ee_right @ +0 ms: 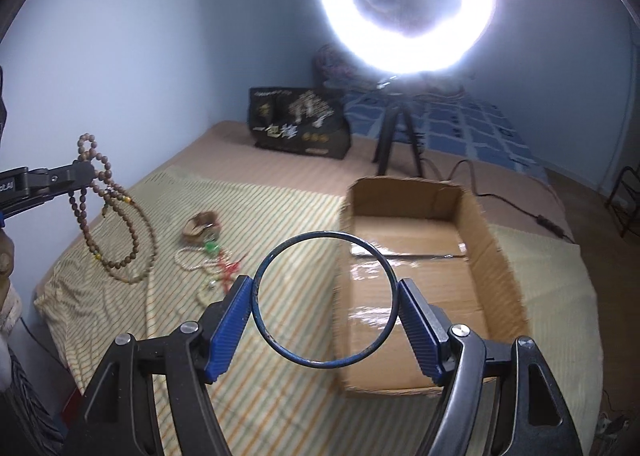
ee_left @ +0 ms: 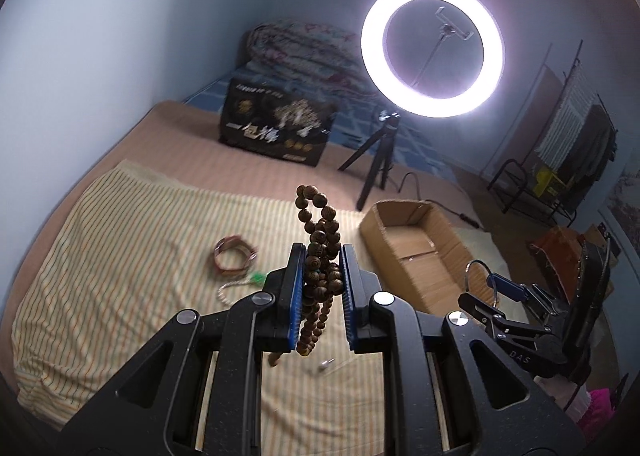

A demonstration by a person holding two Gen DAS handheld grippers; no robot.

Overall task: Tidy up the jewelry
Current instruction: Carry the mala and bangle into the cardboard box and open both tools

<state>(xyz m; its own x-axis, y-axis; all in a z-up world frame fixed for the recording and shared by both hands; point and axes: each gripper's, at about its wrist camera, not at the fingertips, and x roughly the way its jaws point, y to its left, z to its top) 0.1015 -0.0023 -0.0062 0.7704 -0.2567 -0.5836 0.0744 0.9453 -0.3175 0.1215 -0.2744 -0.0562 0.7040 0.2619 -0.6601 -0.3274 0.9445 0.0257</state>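
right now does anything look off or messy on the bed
Nothing is damaged or spilled. The wooden bead strand hangs bunched and looped from the left gripper rather than neatly. The right gripper holds the thin bangle near the open cardboard box, which looks empty. Loose bracelets lie tangled on the striped cloth.

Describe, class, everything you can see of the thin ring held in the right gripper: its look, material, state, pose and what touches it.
The ring is a thin, dark, round bangle that looks like metal, with small rusty flecks on its lower left. It is plain, closed and open through the middle. The right gripper pinches it from both sides between blue ribbed pads, holding it in the air, facing the camera. Nothing else touches it. Behind it lie the striped cloth and the near left corner of the open cardboard box.
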